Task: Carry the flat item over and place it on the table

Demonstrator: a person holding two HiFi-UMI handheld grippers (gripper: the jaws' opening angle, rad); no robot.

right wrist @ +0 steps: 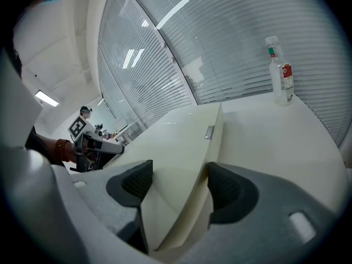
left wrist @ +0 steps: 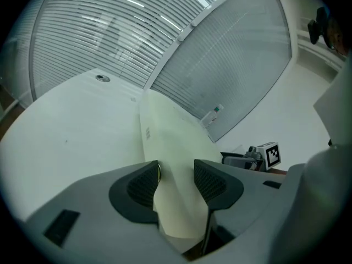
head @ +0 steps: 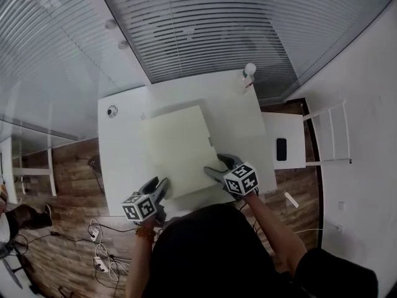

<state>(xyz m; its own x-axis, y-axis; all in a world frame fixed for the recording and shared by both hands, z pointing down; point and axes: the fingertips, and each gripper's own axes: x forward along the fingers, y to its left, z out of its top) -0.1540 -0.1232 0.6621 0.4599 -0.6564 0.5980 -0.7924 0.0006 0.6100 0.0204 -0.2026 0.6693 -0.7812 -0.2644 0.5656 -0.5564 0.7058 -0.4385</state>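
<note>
A flat cream board (head: 180,148) lies over the white table (head: 124,148), with its near edge by the table's front. My left gripper (head: 162,186) is at the board's near left corner and my right gripper (head: 215,167) at its near right corner. In the left gripper view the board (left wrist: 170,142) fills the gap between the pads of the left gripper (left wrist: 176,177). In the right gripper view the board (right wrist: 181,142) likewise sits pinched in the right gripper (right wrist: 179,183). Whether the board rests fully on the table I cannot tell.
A clear bottle (head: 248,74) with a red label (right wrist: 279,70) stands at the table's far right corner. A small round fitting (head: 112,111) sits at the far left. A dark phone (head: 281,149) lies on a white side surface to the right. Cables (head: 99,253) trail on the wooden floor.
</note>
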